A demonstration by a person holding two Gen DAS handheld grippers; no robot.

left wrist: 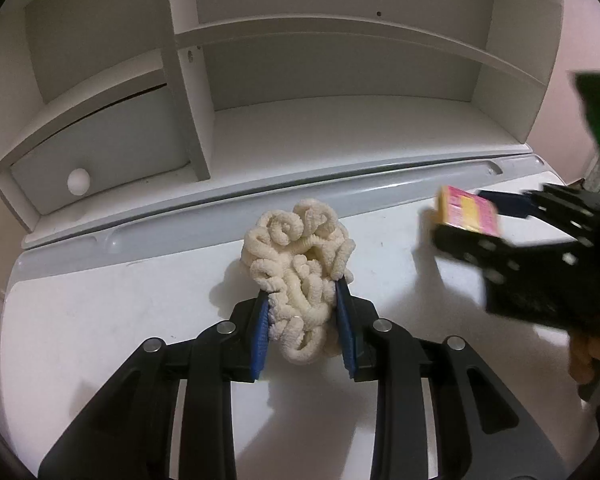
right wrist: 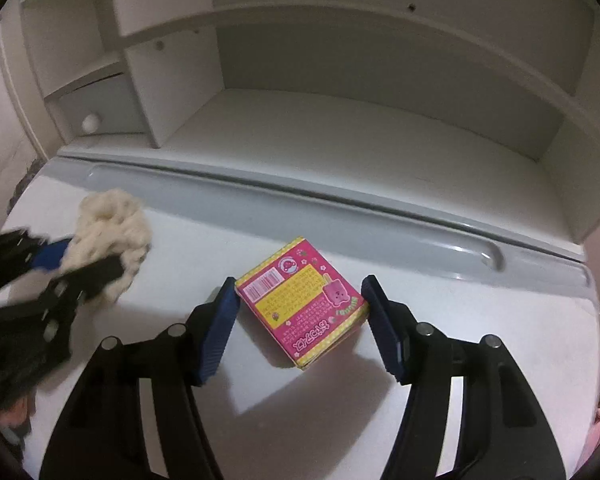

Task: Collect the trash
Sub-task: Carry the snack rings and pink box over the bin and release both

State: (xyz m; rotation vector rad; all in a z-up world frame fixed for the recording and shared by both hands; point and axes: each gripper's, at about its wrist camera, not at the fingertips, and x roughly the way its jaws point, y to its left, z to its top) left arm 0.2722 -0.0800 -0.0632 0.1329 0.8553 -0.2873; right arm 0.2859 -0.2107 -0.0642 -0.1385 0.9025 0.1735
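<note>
Left tongs point(left wrist: 302, 312): closed onto a cream, curly-textured cloth bundle point(left wrist: 300, 268), both blue pads pressed into its sides. The bundle sits at centre frame in the left wrist view, its far end resting on the white counter point(left wrist: 100, 320). In the right wrist view it appears blurred at left of frame point(right wrist: 114, 232).

Right tongs point(right wrist: 300, 320): spread wide, straddling a pink and yellow box point(right wrist: 302, 304). The box lies flat on the counter at lower centre of the right wrist view, printed face up. The left pad sits just beside the box; whether it touches cannot be told. The right pad stands apart.

Background: a white shelf unit point(left wrist: 340, 60) fills the upper frame, with a drawer and round knob point(left wrist: 78, 181) at left. A grey ridge point(right wrist: 300, 208) runs along the counter's far edge.
</note>
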